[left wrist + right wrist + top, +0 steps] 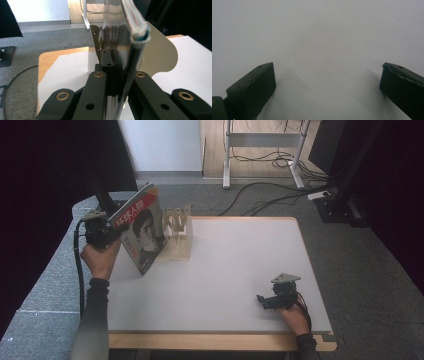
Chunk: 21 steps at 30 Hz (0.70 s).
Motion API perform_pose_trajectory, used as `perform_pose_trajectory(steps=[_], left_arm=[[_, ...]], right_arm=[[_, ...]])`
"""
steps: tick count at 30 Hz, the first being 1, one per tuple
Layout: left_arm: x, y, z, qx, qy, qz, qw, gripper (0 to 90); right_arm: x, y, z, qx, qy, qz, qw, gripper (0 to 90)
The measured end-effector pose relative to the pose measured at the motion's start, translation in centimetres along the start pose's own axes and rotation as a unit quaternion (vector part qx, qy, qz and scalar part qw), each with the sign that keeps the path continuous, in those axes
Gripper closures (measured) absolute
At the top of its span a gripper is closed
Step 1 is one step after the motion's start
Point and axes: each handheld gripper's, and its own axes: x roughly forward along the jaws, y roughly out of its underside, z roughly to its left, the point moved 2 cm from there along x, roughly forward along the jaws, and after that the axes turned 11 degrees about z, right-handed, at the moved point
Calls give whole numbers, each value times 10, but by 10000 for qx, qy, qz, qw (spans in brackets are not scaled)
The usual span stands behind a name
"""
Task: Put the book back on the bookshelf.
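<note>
Clamped in my left gripper [117, 82], the glossy portrait-cover magazine [141, 234] could snag the pale wooden slotted rack [179, 236] at three o'clock; my right gripper [327, 87] gapes wide.

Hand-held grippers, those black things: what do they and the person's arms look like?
Each hand-held gripper, left and right, is black with two blocky jaws, brass-ringed pivots, a grey three-cornered plate on top and a trailing black cable. The person wears dark long sleeves.

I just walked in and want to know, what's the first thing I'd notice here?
The magazine with a face on its cover, held up off the white table at the far left, clamped in the left tool beside a wooden rack. Then the right tool, open, resting near the table's front right corner.
</note>
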Motion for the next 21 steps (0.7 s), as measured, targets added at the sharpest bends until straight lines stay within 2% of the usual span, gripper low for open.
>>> perform_pose_trajectory(steps=[4,8,10,12,17,19,21], left_arm=[[4,2,2,-9,-154,-26,9999,869],[3,4,9,-48,-121,5,9999,858],[2,4,8,28,-227,-27,9997,824],[2,4,9,30,-169,-55,9998,752],[0,4,8,170,-308,-131,9993,497],[-1,5,8,229,-231,-117,9994,399],[-2,5,8,268,-241,-73,9993,308]], right_arm=[[0,0,0,0,0,0,10000,0],[0,0,0,4,3,0,10000,0],[0,0,0,5,2,0,10000,0],[0,0,0,4,3,0,10000,0],[0,0,0,-2,7,2,10000,0],[0,0,0,-5,9,2,10000,0],[0,0,0,-1,8,2,10000,0]])
